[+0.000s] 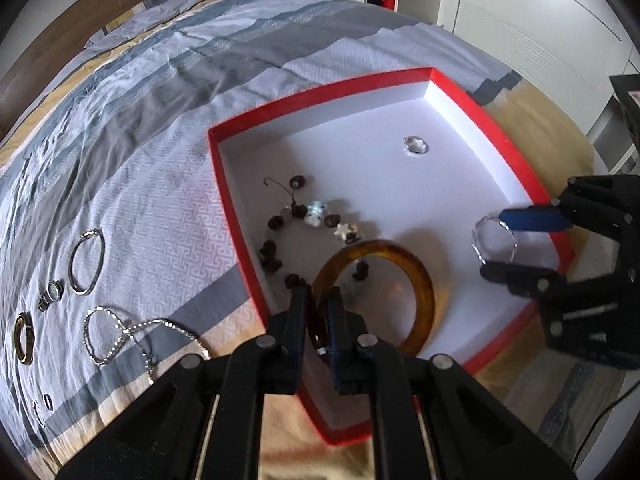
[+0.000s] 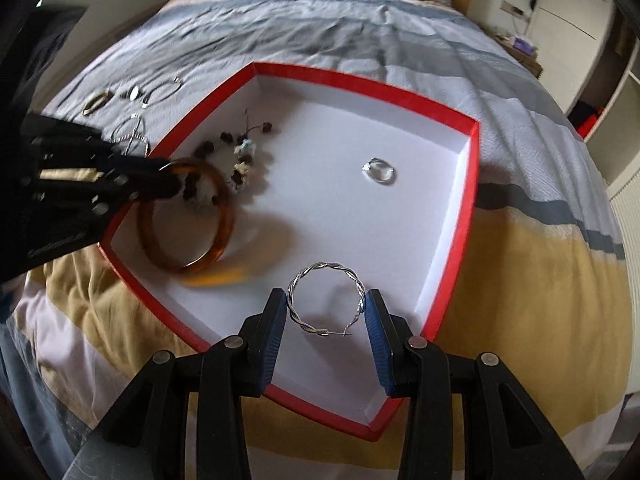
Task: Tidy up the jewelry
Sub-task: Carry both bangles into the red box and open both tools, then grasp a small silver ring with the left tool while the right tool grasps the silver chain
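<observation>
My left gripper [image 1: 316, 316] grips the amber bangle [image 1: 420, 280]; my right gripper [image 2: 326, 312] pinches the twisted hoop [image 2: 326, 300] over the box's [image 2: 474, 168] 5 o'clock corner.

Two matte black linkage grippers, left gripper [image 1: 316, 320] and right gripper [image 2: 326, 320], with silver round pivot pins. Ribbed blue pads [image 2: 376, 332] lining the fingers, black outer shells at 6 o'clock.

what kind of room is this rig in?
Most likely a bedroom. The red-rimmed box sits on a made bed with a striped duvet, a wooden headboard and pillow at the far end, and white wardrobe doors alongside.
</observation>
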Tool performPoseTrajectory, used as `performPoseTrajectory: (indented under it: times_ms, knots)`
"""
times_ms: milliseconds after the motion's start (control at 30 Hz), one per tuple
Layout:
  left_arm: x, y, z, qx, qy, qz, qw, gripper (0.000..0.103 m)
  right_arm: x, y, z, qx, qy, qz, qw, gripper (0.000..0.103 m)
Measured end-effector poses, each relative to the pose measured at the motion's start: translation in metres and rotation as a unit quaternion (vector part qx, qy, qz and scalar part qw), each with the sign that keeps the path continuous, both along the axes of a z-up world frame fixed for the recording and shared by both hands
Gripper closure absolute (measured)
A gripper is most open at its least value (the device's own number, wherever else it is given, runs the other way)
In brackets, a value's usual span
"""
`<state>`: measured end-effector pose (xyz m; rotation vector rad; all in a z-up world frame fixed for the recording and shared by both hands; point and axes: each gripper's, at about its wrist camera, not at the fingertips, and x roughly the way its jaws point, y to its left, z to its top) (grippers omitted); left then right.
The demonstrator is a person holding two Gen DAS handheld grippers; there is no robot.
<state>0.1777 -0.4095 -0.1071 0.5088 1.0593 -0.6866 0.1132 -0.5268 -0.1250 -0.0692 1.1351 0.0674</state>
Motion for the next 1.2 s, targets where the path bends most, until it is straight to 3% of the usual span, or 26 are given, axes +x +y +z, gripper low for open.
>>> performPoseTrajectory:
  times_ms: [267, 467, 533, 600, 733, 1000, 1100, 1200]
  knots:
    - [0.000, 0.002, -0.009, -0.011, 0.008, 0.013, 0.9998, 0.093, 0.001, 0.002, -0.006, -0.003, 0.016, 0.008, 1.000, 0.063]
    - [-0.002, 0.011, -0.003, -0.039, 0.027, 0.022, 0.9986, 0.092, 0.002, 0.004, -0.001, -0.005, 0.012, 0.000, 1.000, 0.059]
    - [-0.005, 0.016, 0.003, -0.049, 0.030, 0.020, 0.9981, 0.089, -0.003, 0.004, 0.005, -0.004, 0.005, -0.007, 1.000, 0.050]
    - [-0.008, 0.022, 0.013, -0.059, 0.027, 0.025, 0.9976, 0.076, -0.009, 0.004, 0.012, -0.005, -0.001, -0.013, 1.000, 0.049]
    - [-0.018, 0.041, 0.038, -0.077, 0.016, 0.037, 0.9962, 0.073, -0.032, 0.004, 0.033, -0.006, -0.025, -0.037, 0.999, 0.048]
    - [-0.049, 0.112, 0.074, -0.091, -0.001, 0.063, 0.9939, 0.067, -0.082, 0.024, 0.081, -0.013, -0.073, -0.058, 0.996, 0.048]
    - [-0.058, 0.144, 0.078, -0.092, 0.001, 0.078, 0.9928, 0.061, -0.097, 0.040, 0.099, -0.015, -0.095, -0.057, 0.994, 0.048]
    - [-0.070, 0.188, 0.081, -0.088, -0.012, 0.094, 0.9916, 0.060, -0.106, 0.062, 0.111, -0.010, -0.113, -0.056, 0.992, 0.046]
